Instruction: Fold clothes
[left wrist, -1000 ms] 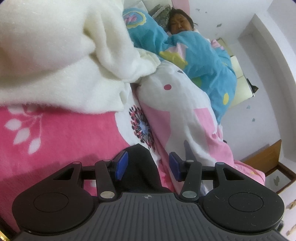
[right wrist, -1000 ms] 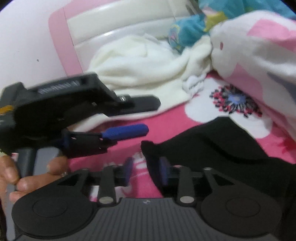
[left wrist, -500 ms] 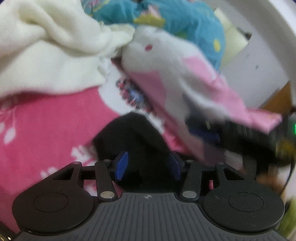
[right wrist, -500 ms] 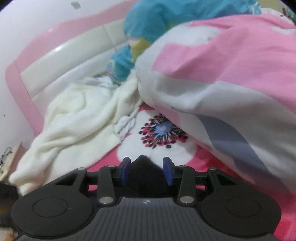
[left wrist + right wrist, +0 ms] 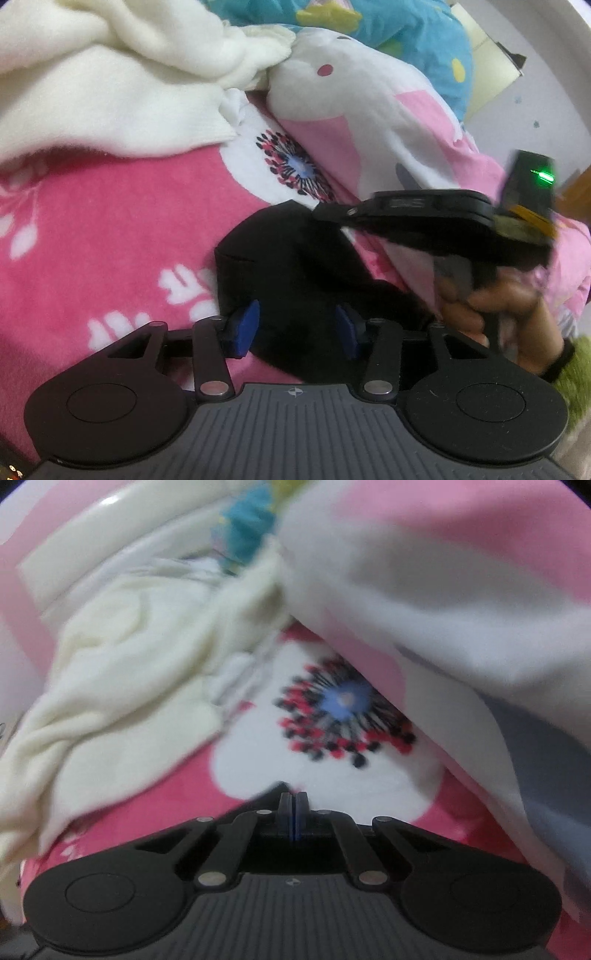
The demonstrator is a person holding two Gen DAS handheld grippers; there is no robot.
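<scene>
1. My left fingers (image 5: pixel 295 328) stood half open around the black garment (image 5: pixel 295 266) on the pink bed (image 5: pixel 110 229).
2. My right fingers (image 5: pixel 293 814) had just closed together at its edge; grip unclear.

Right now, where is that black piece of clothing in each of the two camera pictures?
Left wrist view: black garment at lower centre, between the left gripper fingers.
Right wrist view: only a dark corner at the tip of the right gripper.
Shared landmark: the flower print.
</scene>
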